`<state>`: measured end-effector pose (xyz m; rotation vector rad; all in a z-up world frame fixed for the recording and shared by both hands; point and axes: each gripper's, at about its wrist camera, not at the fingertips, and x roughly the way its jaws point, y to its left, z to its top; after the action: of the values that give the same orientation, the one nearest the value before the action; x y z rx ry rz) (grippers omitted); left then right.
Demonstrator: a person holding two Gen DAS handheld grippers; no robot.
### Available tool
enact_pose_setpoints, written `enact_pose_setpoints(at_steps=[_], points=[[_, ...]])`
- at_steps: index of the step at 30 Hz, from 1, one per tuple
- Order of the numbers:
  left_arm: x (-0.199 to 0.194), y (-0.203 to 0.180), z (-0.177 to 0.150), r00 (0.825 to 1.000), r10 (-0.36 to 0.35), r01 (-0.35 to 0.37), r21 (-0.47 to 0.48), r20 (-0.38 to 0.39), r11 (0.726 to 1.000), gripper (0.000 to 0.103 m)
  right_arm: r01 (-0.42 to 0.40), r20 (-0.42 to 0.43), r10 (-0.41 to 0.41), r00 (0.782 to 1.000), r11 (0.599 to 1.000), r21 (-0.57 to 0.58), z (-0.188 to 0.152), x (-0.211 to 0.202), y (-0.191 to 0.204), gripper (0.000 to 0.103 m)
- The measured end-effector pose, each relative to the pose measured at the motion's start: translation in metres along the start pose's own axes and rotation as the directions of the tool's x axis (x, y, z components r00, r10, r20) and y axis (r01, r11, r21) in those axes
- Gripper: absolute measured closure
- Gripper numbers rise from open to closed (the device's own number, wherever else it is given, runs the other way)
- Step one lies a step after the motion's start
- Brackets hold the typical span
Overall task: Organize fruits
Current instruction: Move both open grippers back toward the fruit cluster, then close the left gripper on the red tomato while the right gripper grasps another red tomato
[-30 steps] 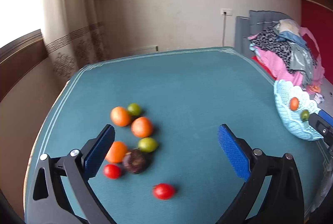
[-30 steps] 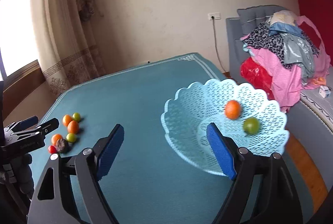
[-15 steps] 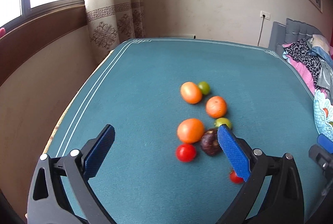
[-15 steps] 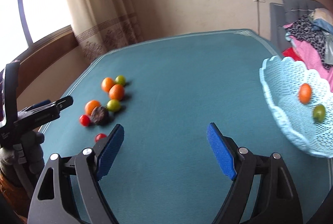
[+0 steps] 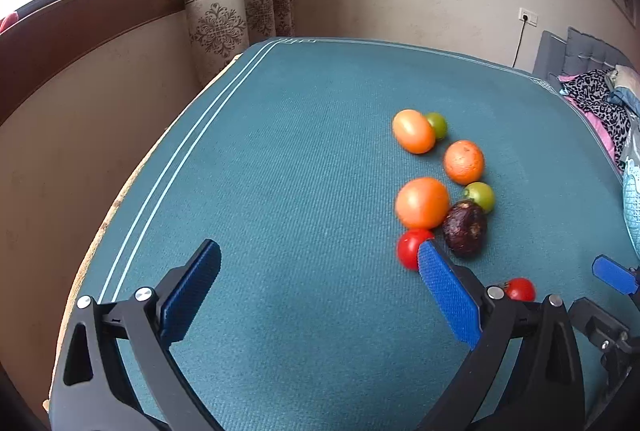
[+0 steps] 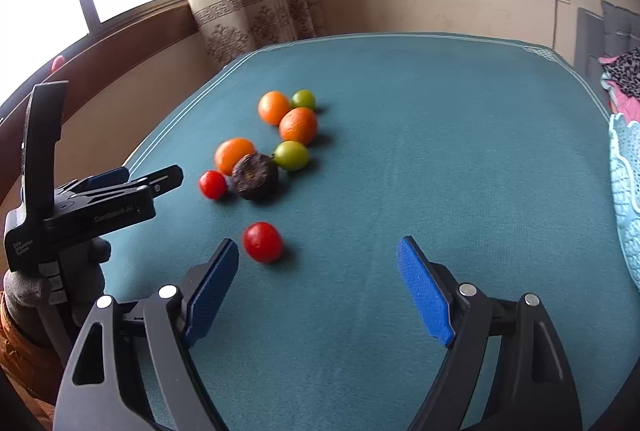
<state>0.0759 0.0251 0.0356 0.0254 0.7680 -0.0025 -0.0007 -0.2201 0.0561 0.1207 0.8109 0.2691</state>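
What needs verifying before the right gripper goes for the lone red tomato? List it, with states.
1. Right gripper jaws open and empty: ok.
2. Lone red tomato stands apart from the fruit cluster: ok.
3. Tomato centred between the jaws: not ok, it lies ahead near the left pad.
4. Left gripper open, holding nothing: ok.
5. Basket has room: cannot tell, only its rim shows.

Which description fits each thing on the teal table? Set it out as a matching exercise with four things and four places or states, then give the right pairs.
Things
1. lone red tomato
2. dark wrinkled fruit
3. light blue basket
4. right gripper

Descriptions
A. at the table's right edge
B. open, holding nothing
C. apart from the cluster, nearest the right gripper
D. in the cluster, beside a green fruit

Pairs: 1-C, 2-D, 3-A, 4-B
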Motion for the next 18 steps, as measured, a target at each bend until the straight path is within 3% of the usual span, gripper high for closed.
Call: enact_pose_setpoints(at_steps=[8,18], points=[[0.002,0.006,-0.003,1.000,-0.001,0.001,-0.005,-0.002,1.000,0.003,-0.032,-0.041,0.030,0.999,0.998,-0.048,0.004,0.019,0.017,0.024],[0.009,0.016,-0.004,1.000,-0.009,0.008,-0.028,-0.016,1.000,0.003,-0.059,-0.094,0.053,0.994,0.996,-0.070,0.008,0.037,0.027,0.049]])
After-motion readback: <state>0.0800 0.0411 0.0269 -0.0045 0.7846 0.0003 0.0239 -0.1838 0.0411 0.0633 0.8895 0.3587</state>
